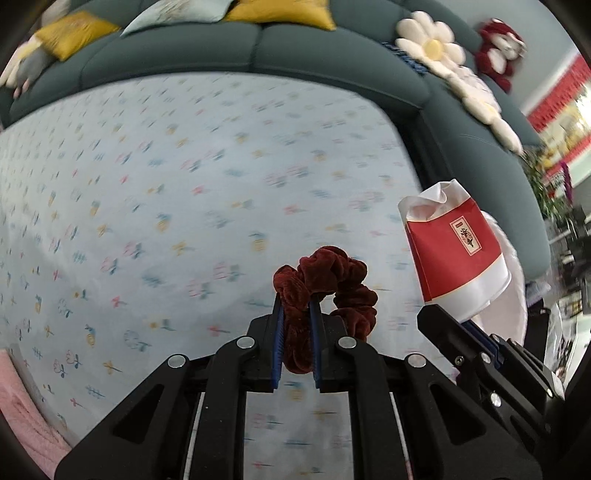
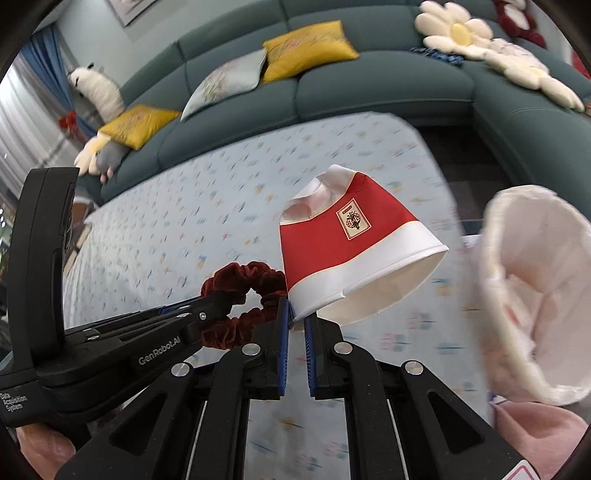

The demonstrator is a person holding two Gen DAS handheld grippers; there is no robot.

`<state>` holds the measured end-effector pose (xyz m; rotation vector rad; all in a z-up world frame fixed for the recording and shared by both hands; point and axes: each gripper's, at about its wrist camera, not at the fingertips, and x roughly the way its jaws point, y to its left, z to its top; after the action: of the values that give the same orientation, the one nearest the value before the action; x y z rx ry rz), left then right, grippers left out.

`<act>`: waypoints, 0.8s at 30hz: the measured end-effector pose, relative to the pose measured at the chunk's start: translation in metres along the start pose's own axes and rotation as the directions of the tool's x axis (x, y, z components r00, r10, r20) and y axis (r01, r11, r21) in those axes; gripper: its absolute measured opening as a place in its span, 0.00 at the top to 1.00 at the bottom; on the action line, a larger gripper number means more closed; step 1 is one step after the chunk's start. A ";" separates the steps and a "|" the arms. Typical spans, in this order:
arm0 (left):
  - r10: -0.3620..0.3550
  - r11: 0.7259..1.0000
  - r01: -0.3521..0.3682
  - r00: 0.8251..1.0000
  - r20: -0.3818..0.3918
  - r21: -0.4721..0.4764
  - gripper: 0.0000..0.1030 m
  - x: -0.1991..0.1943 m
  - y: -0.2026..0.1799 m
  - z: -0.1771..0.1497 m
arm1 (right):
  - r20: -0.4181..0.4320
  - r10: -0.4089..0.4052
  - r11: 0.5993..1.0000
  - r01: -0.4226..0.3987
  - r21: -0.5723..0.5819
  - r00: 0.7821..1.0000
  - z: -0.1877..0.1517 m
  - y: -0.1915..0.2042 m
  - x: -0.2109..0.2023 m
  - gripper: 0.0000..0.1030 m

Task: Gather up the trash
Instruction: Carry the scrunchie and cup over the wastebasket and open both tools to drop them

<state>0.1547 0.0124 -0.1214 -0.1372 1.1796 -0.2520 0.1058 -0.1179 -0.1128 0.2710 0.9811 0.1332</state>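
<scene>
1. The left gripper (image 1: 297, 306) has its blue-padded fingers (image 1: 279, 325) clamped on a dark red velvet scrunchie (image 1: 332, 284); part of the gathered loop is squeezed between the pads and the rest bulges out above and to the right of the tips
2. The right gripper (image 2: 297, 314) has its fingers (image 2: 283, 325) pinched together on the rim of a paper cup (image 2: 351, 254), which stands out from the tips, tilted, with its open mouth towards the camera
3. The cup is red with a white band at the rim and a small gold-framed label on its side; its closed end is crushed and creased, and the rim shows a small nick near the grip
4. Both things hang above a table (image 2: 184, 206) covered in pale blue cloth with small flower prints
5. A white bag-lined bin (image 2: 532, 295) gapes just to the right of the cup
6. Behind the table runs a teal sofa (image 2: 369, 81) with yellow cushions (image 2: 306, 48), a flower-shaped cushion (image 2: 458, 29) and soft toys (image 2: 99, 92)
</scene>
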 end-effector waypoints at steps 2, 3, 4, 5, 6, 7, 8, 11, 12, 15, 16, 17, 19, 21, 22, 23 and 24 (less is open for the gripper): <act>-0.011 0.999 0.010 1.000 0.012 0.030 0.89 -0.006 -0.018 0.001 | 0.024 -0.010 1.000 0.009 0.016 1.000 0.003 -0.012 -0.012 0.92; -0.017 0.999 0.016 1.000 0.019 0.050 0.89 -0.008 -0.028 0.001 | 0.042 -0.018 0.999 0.017 0.028 0.999 0.004 -0.021 -0.022 0.92; -0.021 0.998 0.019 1.000 0.023 0.063 0.89 -0.010 -0.036 0.002 | 0.051 -0.022 0.999 0.020 0.034 0.998 0.004 -0.028 -0.027 0.92; -0.027 0.997 0.024 0.999 0.029 0.080 0.89 -0.013 -0.046 0.003 | 0.062 -0.027 0.999 0.024 0.042 0.998 0.005 -0.034 -0.033 0.92; -0.033 0.995 0.030 0.999 0.033 0.094 0.89 -0.016 -0.055 0.003 | 0.076 -0.034 0.998 0.030 0.053 0.997 0.006 -0.042 -0.042 0.92; -0.038 0.994 0.034 0.999 0.036 0.104 0.89 -0.018 -0.061 0.004 | 0.085 -0.039 0.998 0.034 0.062 0.996 0.006 -0.049 -0.047 0.92; -0.043 0.992 0.038 0.998 0.038 0.118 0.89 -0.019 -0.068 0.004 | 0.097 -0.046 0.997 0.039 0.072 0.994 0.007 -0.058 -0.054 0.92; -0.057 0.986 0.050 0.997 0.044 0.159 0.89 -0.023 -0.092 0.004 | 0.120 -0.063 0.994 0.051 0.095 0.991 0.007 -0.075 -0.070 0.92; -0.063 0.984 0.055 0.997 0.046 0.171 0.89 -0.024 -0.100 0.004 | 0.130 -0.070 0.993 0.057 0.106 0.989 0.007 -0.084 -0.076 0.92; -0.076 0.975 0.065 0.996 0.046 0.211 0.89 -0.024 -0.123 0.003 | 0.143 -0.088 0.989 0.069 0.131 0.986 0.006 -0.100 -0.086 0.92; -0.080 0.973 0.068 0.996 0.045 0.221 0.89 -0.024 -0.128 0.003 | 0.146 -0.095 0.988 0.074 0.139 0.985 0.005 -0.105 -0.089 0.92; -0.084 0.969 0.071 0.995 0.044 0.238 0.89 -0.023 -0.137 0.002 | 0.149 -0.101 0.986 0.079 0.146 0.984 0.004 -0.110 -0.092 0.92; -0.094 0.962 0.080 0.995 0.041 0.260 0.89 -0.022 -0.149 0.003 | 0.151 -0.115 0.982 0.089 0.165 0.982 0.003 -0.121 -0.096 0.92; -0.104 0.956 0.090 0.994 0.037 0.281 0.89 -0.022 -0.161 0.002 | 0.154 -0.129 0.978 0.100 0.184 0.980 0.001 -0.133 -0.101 0.92; -0.110 0.952 0.095 0.993 0.034 0.292 0.89 -0.021 -0.168 0.002 | 0.155 -0.137 0.975 0.106 0.193 0.978 0.000 -0.139 -0.103 0.92; -0.115 0.949 0.100 0.993 0.031 0.298 0.89 -0.020 -0.173 0.003 | 0.156 -0.143 0.973 0.110 0.202 0.977 -0.001 -0.145 -0.105 0.92; -0.121 0.946 0.107 0.992 0.027 0.307 0.88 -0.018 -0.180 0.003 | 0.156 -0.147 0.971 0.113 0.209 0.977 -0.001 -0.149 -0.106 0.92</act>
<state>0.1292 -0.1561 -0.0615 0.0607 1.0749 -0.5272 0.0447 -0.2852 -0.0711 0.3943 0.8393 -0.1085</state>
